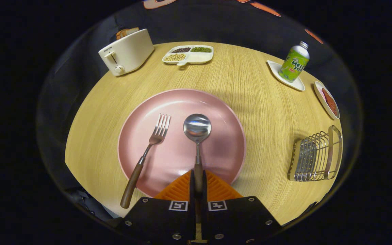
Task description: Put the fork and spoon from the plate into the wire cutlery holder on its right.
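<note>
Spoon (197, 126) lies on the pink plate (216, 109) at frame center, its wooden handle pinched between the pressed-together fingers of the tool (198, 182) at the bottom. Fork (148, 153) rests left of it, handle overhanging the plate's rim onto the counter (250, 78). Wire cutlery holder (315, 154) stands at right, well apart from the plate. Toaster (126, 51) sits upper left, soda bottle (294, 63) upper right.
</note>
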